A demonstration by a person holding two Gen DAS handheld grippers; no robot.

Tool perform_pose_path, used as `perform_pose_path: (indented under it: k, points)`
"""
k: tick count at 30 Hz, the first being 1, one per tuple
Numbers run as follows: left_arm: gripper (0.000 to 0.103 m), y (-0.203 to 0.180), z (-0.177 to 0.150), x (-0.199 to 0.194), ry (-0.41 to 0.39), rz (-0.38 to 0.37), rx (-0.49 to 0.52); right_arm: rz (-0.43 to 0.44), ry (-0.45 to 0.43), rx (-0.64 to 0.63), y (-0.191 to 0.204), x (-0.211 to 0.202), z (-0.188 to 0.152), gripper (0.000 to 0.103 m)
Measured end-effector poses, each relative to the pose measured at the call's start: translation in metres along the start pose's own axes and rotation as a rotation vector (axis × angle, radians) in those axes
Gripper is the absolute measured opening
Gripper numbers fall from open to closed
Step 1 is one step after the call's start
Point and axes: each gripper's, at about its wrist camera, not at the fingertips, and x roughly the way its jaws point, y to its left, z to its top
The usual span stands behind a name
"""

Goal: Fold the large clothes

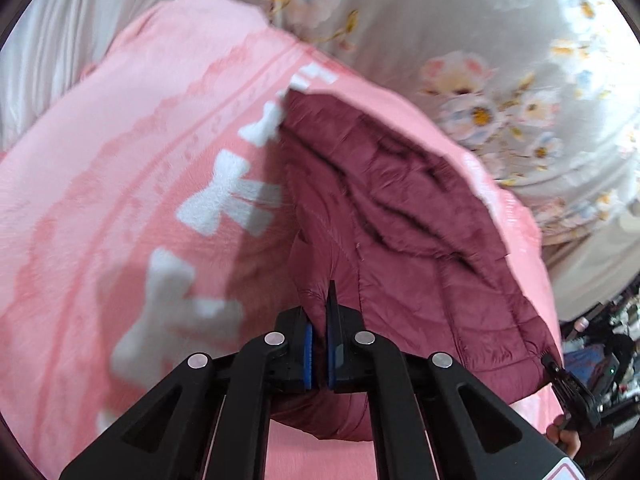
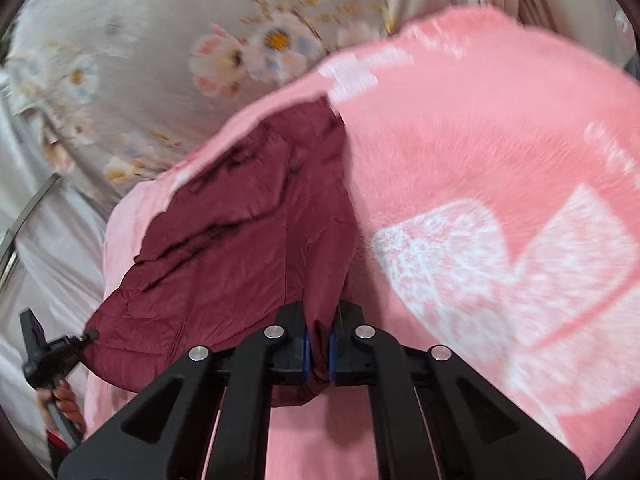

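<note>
Left gripper: jaws nearly closed, pinching a fold of the maroon quilted jacket between the blue pads. Fabric runs straight up out of the jaws in the left wrist view, bottom centre of frame.

Right gripper: same, clamped on a bunched edge of the jacket, cloth visibly squeezed between the pads, bottom centre of the right wrist view.

Jacket position, left wrist view: centre to lower right, spread over the pink blanket. Long axis diagonal, from a narrow end near frame centre-top down to the lower right corner, where the right gripper holds the far edge. A bit of the jacket hangs below the jaws at bottom centre.

Right wrist view: mirrored layout. Jacket occupies centre-left, long axis from upper centre down to lower left, ending at the left gripper on that corner. Hand visible under it.

Wrinkled across the panel in both views, not pulled flat. Held at two points along its lower edge.

Blanket with white bow pattern underneath; floral sheet beyond it at top of both frames. Both frames motion-blurred, seam detail unreadable.
</note>
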Motion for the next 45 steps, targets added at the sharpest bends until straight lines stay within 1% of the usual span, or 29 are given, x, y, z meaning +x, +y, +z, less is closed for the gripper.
perform_pose_path:
  k: [2,4,6,7,9,10,12,13,15,16,17,18,20,22,23,25,26,27,30,32,33,34,36,38,40,42,43,44,45]
  points:
    - [0.003,-0.004,-0.013,-0.038,-0.02,-0.021,0.014,0.004,-0.044,-0.035,0.003,-0.036,-0.009,0.004]
    - [0.003,-0.006,-0.024,-0.079,-0.048,-0.051,0.01,0.034,-0.118,-0.075,0.007,-0.083,-0.017,0.004]
    - [0.003,-0.01,-0.025,-0.107,-0.08,-0.091,-0.003,0.059,-0.186,-0.092,0.014,-0.119,-0.013,0.004]
    - [0.003,-0.016,-0.022,-0.124,-0.109,-0.115,-0.005,0.072,-0.217,-0.096,0.02,-0.131,-0.008,0.004]
    - [0.003,-0.03,-0.014,-0.145,-0.168,-0.132,0.021,0.097,-0.286,-0.11,0.031,-0.15,0.007,0.004]
    - [0.003,-0.04,-0.007,-0.154,-0.207,-0.132,0.047,0.106,-0.332,-0.121,0.039,-0.158,0.019,0.004]
    - [0.003,-0.056,0.006,-0.158,-0.258,-0.112,0.09,0.118,-0.374,-0.127,0.046,-0.159,0.039,0.004]
    - [0.003,-0.062,0.017,-0.153,-0.266,-0.086,0.103,0.113,-0.384,-0.122,0.05,-0.148,0.056,0.004]
    - [0.003,-0.069,0.035,-0.137,-0.265,-0.053,0.115,0.08,-0.373,-0.115,0.051,-0.12,0.081,0.004]
    - [0.004,-0.069,0.046,-0.122,-0.259,-0.013,0.127,0.066,-0.363,-0.108,0.051,-0.11,0.086,0.004]
    - [0.004,-0.07,0.056,-0.103,-0.246,0.031,0.136,0.052,-0.338,-0.094,0.05,-0.09,0.097,0.004]
    - [0.004,-0.069,0.062,-0.093,-0.238,0.06,0.142,0.045,-0.31,-0.083,0.048,-0.068,0.107,0.004]
    - [0.005,-0.066,0.079,-0.054,-0.214,0.137,0.161,0.013,-0.279,-0.083,0.048,-0.037,0.114,0.005]
    - [0.006,-0.061,0.092,-0.012,-0.17,0.2,0.156,-0.036,-0.225,-0.103,0.049,0.003,0.121,0.006]
    - [0.007,-0.058,0.098,0.007,-0.148,0.221,0.144,-0.045,-0.208,-0.099,0.047,0.017,0.122,0.007]
    - [0.014,-0.045,0.104,0.036,-0.12,0.236,0.115,-0.04,-0.2,-0.067,0.042,0.037,0.124,0.009]
    - [0.015,-0.04,0.107,0.045,-0.121,0.23,0.092,-0.031,-0.21,-0.045,0.038,0.042,0.125,0.009]
    - [0.015,-0.031,0.111,0.055,-0.115,0.22,0.057,-0.023,-0.223,-0.027,0.036,0.044,0.126,0.012]
    - [0.016,-0.019,0.116,0.062,-0.11,0.186,-0.002,-0.021,-0.244,-0.005,0.034,0.044,0.124,0.02]
    - [0.016,-0.014,0.119,0.059,-0.114,0.175,-0.039,-0.043,-0.261,-0.012,0.032,0.043,0.121,0.03]
    - [0.016,-0.014,0.12,0.057,-0.116,0.17,-0.048,-0.046,-0.268,-0.015,0.031,0.041,0.12,0.041]
    - [0.016,-0.013,0.119,0.054,-0.117,0.155,-0.056,-0.045,-0.278,-0.014,0.029,0.039,0.119,0.045]
    - [0.017,-0.015,0.117,0.051,-0.103,0.142,-0.049,-0.055,-0.282,-0.007,0.024,0.037,0.116,0.048]
    - [0.019,-0.017,0.114,0.046,-0.106,0.145,-0.025,-0.077,-0.261,-0.021,0.02,0.042,0.112,0.051]
    - [0.024,-0.018,0.114,0.039,-0.118,0.132,-0.013,-0.091,-0.221,-0.044,0.017,0.052,0.106,0.057]
    - [0.026,-0.017,0.116,0.037,-0.128,0.128,-0.011,-0.104,-0.18,-0.06,0.015,0.064,0.101,0.058]
    - [0.027,-0.016,0.117,0.037,-0.131,0.14,-0.011,-0.119,-0.139,-0.066,0.013,0.076,0.097,0.06]
    - [0.03,-0.015,0.118,0.037,-0.147,0.179,-0.01,-0.126,-0.107,-0.067,0.013,0.085,0.094,0.06]
    - [0.042,-0.013,0.119,0.036,-0.168,0.213,-0.009,-0.126,-0.081,-0.067,0.011,0.092,0.091,0.06]
